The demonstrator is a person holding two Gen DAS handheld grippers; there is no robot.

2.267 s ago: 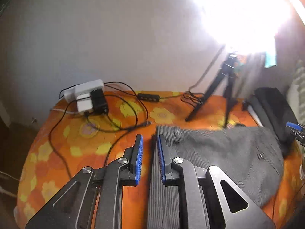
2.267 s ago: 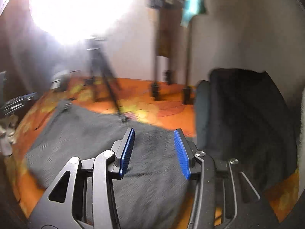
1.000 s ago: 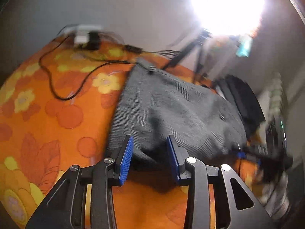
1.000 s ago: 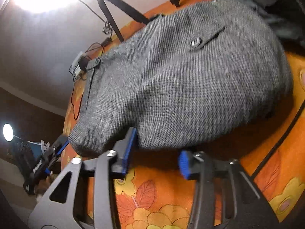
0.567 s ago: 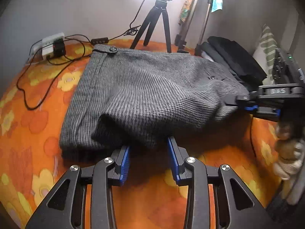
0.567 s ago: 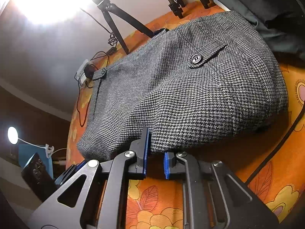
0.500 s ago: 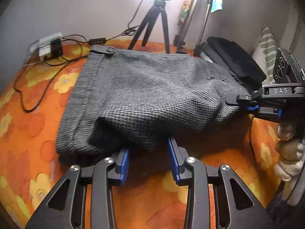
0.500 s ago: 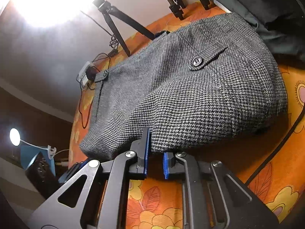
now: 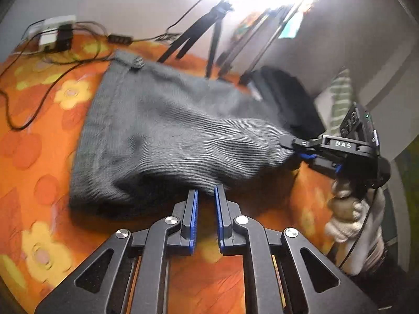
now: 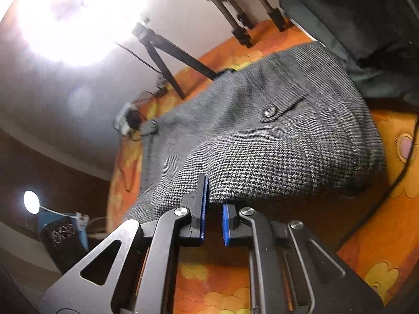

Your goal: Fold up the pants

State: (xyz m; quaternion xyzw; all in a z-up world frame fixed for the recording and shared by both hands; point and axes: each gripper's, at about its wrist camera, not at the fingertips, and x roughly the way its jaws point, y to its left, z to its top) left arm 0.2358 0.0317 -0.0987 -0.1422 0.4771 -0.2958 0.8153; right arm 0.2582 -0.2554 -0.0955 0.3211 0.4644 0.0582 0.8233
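1. The orange flower-patterned cloth surface [image 9: 39,162] fills the ground under everything.
2. The grey houndstooth woven pants [image 9: 167,136] lie folded on that surface, their long axis running from the buttoned waistband corner [image 9: 136,62] at the far left toward the near right, where the fabric rises off the cloth.
3. A stack of dark folded garments [image 9: 285,91] sits just beyond the pants' far right edge.
4. A black tripod [image 9: 209,31] stands at the back, under the glaring lamp.
5. The right gripper [image 10: 213,209] clamps the pants' near hem, with fabric pinched between its blue pads; the left wrist view shows it lifting that corner.
6. The left gripper [image 9: 206,196] meets the near edge of the pants; its jaws stand narrowly parted, and whether cloth sits between them cannot be told.
7. A white power strip [image 9: 53,32] with black cables lies at the far left corner.
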